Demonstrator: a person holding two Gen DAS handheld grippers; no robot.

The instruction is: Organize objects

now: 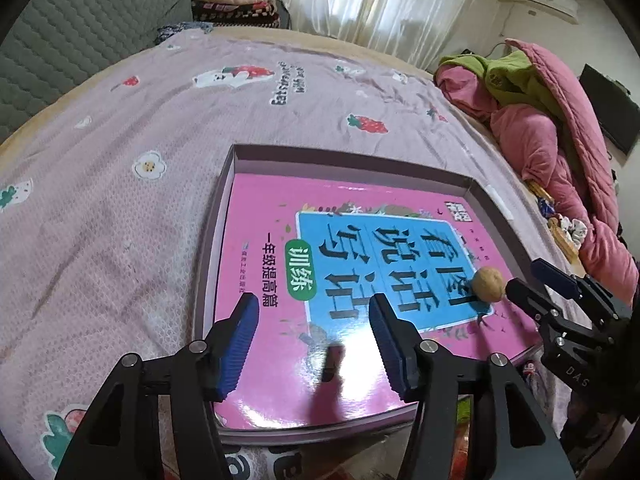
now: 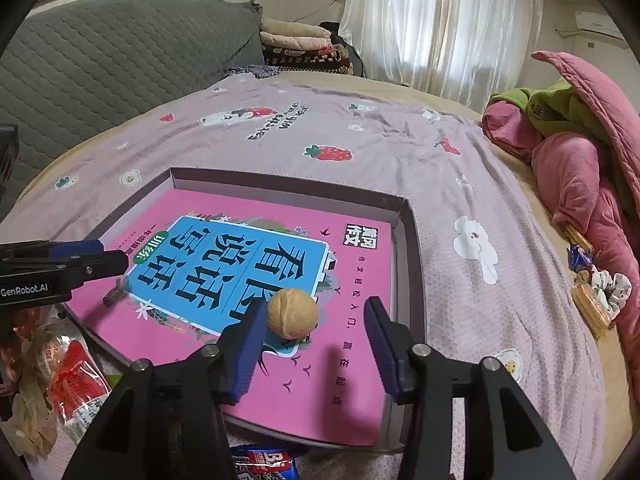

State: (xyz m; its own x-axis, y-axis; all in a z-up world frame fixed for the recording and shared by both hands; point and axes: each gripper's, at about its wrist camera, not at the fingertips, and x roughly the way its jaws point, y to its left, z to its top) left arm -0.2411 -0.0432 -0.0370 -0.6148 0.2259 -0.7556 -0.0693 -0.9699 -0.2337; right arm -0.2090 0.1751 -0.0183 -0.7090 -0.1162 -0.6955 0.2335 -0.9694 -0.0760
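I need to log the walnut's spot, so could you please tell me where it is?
The walnut rests on the pink book inside the box, between the right tool's open fingers, nearer its left finger.

Left hand-held gripper [image 1: 314, 346] angled downward, jaws apart, nothing between pads. Right hand-held gripper [image 2: 316, 350] angled downward too, jaws apart, gripping nothing.

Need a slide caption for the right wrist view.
Open right gripper above a round tan walnut resting on a pink-and-blue book inside a shallow cardboard box.

Soft daylight through the curtain [image 2: 440, 24]; fisheye-warped, dark-cornered edges.
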